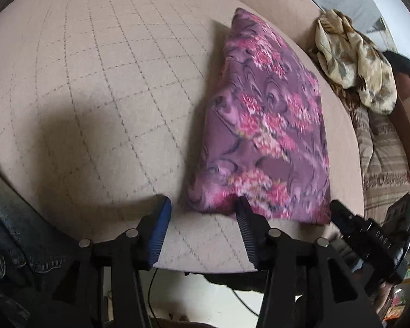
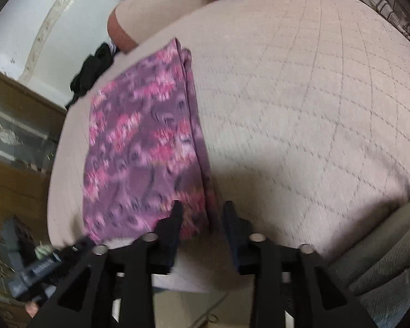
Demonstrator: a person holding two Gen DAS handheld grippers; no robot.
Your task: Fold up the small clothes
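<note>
A purple cloth with pink flowers [image 1: 268, 125] lies folded into a long flat shape on the beige quilted surface [image 1: 95, 82]. My left gripper [image 1: 202, 207] is open and empty, hovering at the cloth's near end, its right finger over the cloth's edge. In the right wrist view the same cloth [image 2: 142, 147] lies on the left of the quilted surface [image 2: 314, 95]. My right gripper [image 2: 202, 210] is open, its jaws on either side of the cloth's near right corner, with nothing gripped. The right gripper also shows at the left wrist view's right edge [image 1: 369, 235].
A beige patterned cloth pile [image 1: 352, 60] and striped fabric [image 1: 385, 169] lie to the right of the surface. A black garment [image 2: 93, 73] lies at its far left edge. A wooden cabinet [image 2: 13, 136] stands on the left. Denim [image 1: 11, 240] shows at lower left.
</note>
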